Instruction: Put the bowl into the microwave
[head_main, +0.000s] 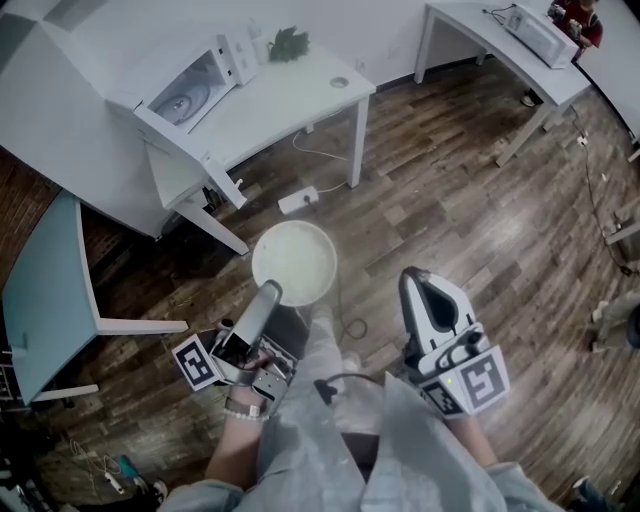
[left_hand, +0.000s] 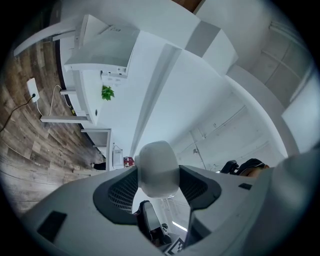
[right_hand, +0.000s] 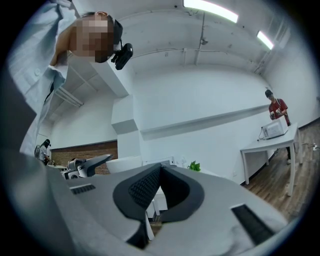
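Note:
A white bowl (head_main: 294, 262) hangs above the wooden floor, and my left gripper (head_main: 272, 290) is shut on its near rim. In the left gripper view the bowl's rim (left_hand: 157, 167) sits pinched between the two dark pads. The white microwave (head_main: 190, 85) stands on a white table (head_main: 300, 95) ahead and to the left. Its door is open and the turntable shows. My right gripper (head_main: 415, 277) is raised to the right of the bowl, shut with nothing in it. The right gripper view shows its jaws closed together, with the bowl (right_hand: 122, 164) to their left.
A green plant (head_main: 288, 43) and a small round object (head_main: 340, 82) share the microwave's table. A power strip (head_main: 298, 200) lies on the floor under it. A teal table (head_main: 40, 300) stands at the left. A second white table (head_main: 500, 40) with an appliance stands at the far right, a person beside it.

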